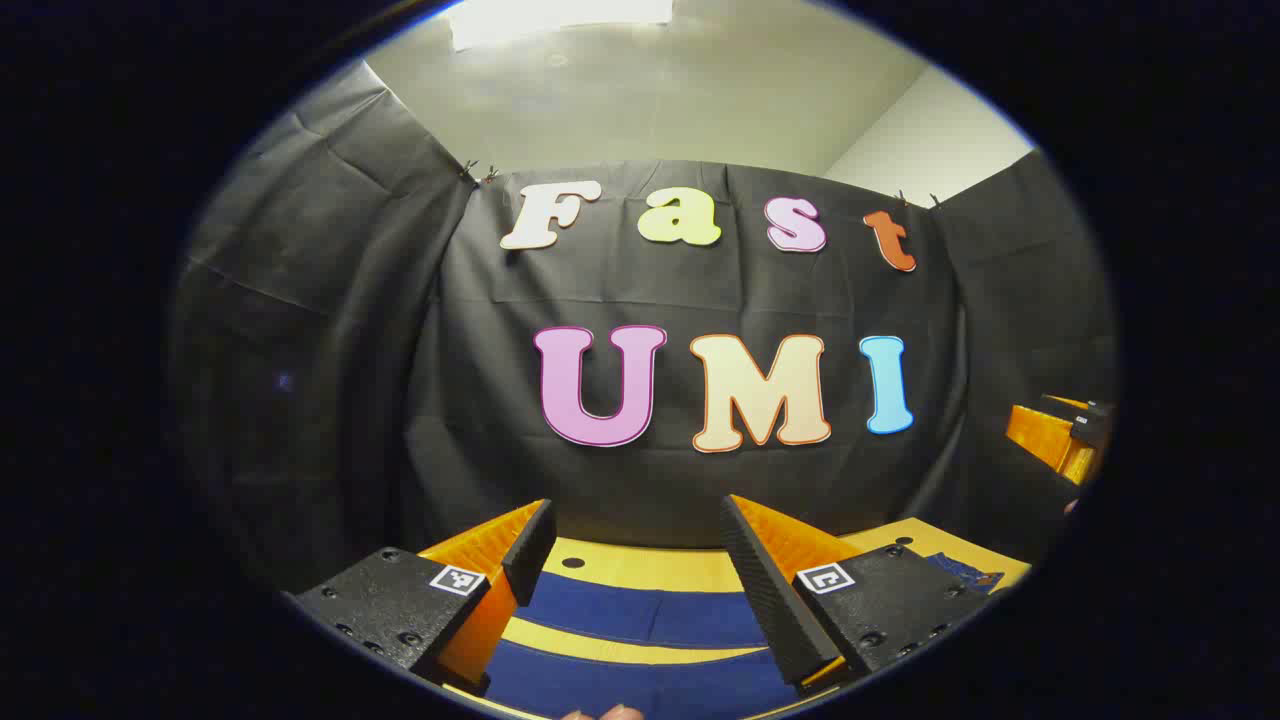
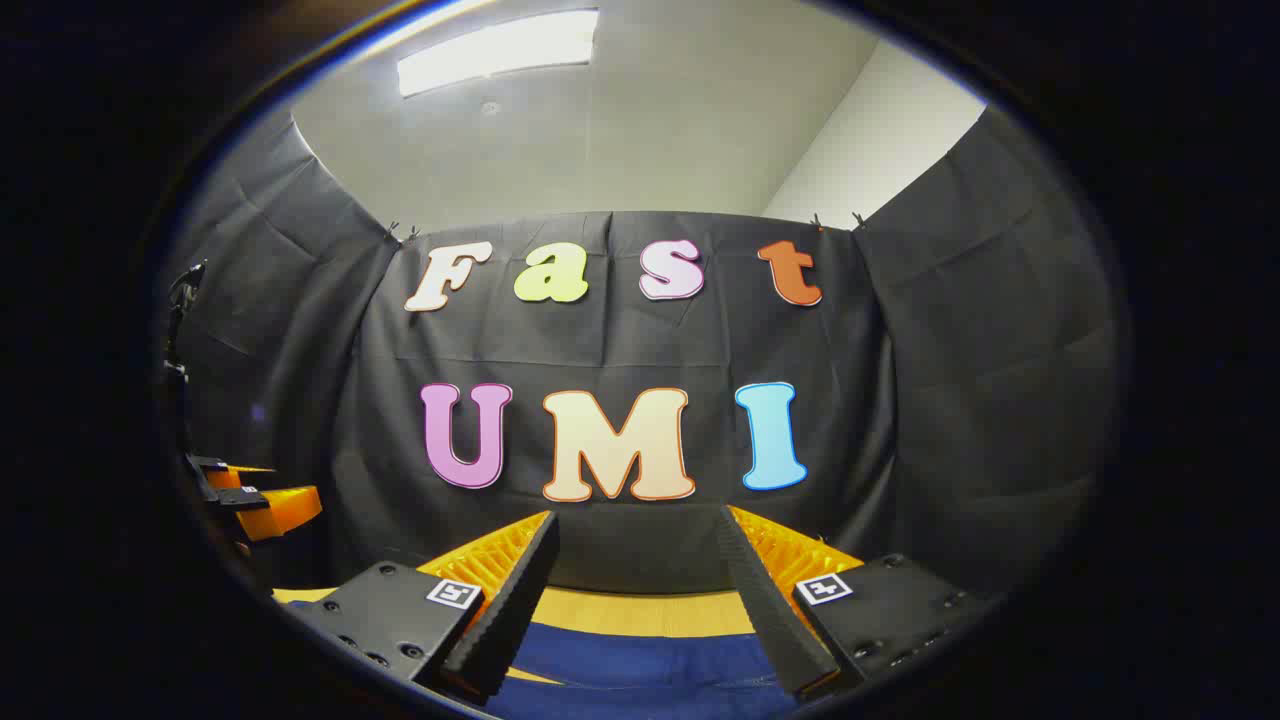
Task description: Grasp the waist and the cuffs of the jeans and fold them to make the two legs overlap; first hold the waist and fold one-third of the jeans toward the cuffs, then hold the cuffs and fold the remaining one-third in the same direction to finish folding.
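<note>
Fingers of both my left gripper [image 1: 640, 560] and right gripper [image 2: 640, 575] gape wide above the jeans [image 1: 640, 610], seemingly unfolded, so every fold remains.

We read no legible text, brand or number. We note square coded tags [image 1: 457, 579] on left gripper [image 1: 638, 503] and right gripper [image 2: 636, 515]: patterns only, unreadable to us.

The jeans [image 1: 640, 610] run off both views' lower edges.
</note>
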